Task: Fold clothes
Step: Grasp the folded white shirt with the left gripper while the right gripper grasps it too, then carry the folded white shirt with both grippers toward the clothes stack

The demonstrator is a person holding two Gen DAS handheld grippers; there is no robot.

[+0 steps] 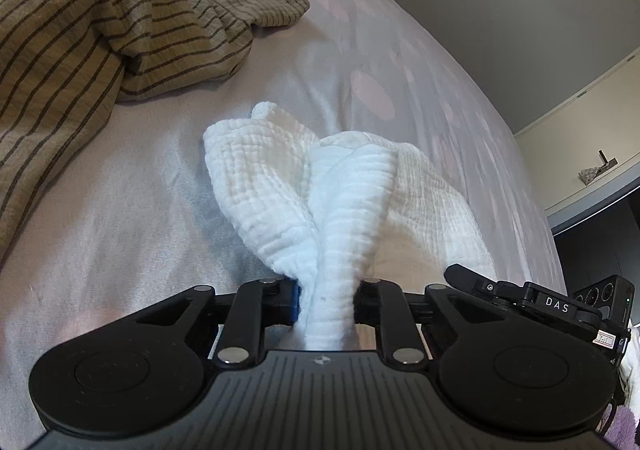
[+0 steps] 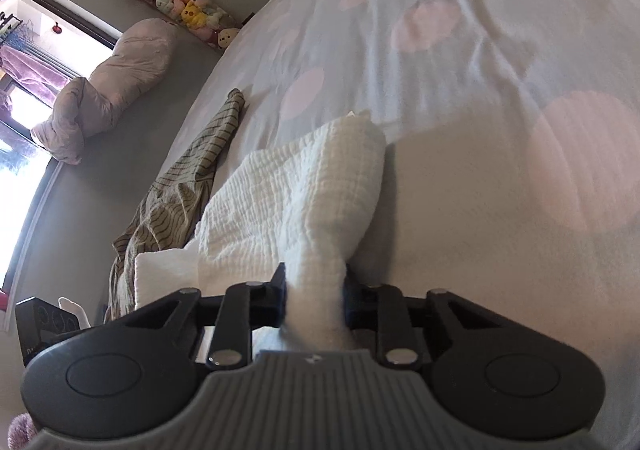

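A white crinkled garment (image 1: 280,186) lies bunched on the bed. My left gripper (image 1: 326,300) is shut on a gathered edge of it, the cloth running up from the jaws. My right gripper (image 2: 316,296) is shut on another bunched part of the same white garment (image 2: 296,194), which drapes away to the left. The right gripper's body (image 1: 560,306) shows at the right edge of the left wrist view, close beside the left one. A tan striped garment (image 1: 92,22) lies crumpled at the far left, apart from both grippers; it also shows in the right wrist view (image 2: 188,186).
The bed sheet (image 2: 460,70) is pale with pink spots. A rolled quilt (image 2: 116,78) and a row of plush toys (image 2: 180,6) sit by the wall near a bright window (image 2: 24,98). A wall and cabinet (image 1: 580,138) lie beyond the bed.
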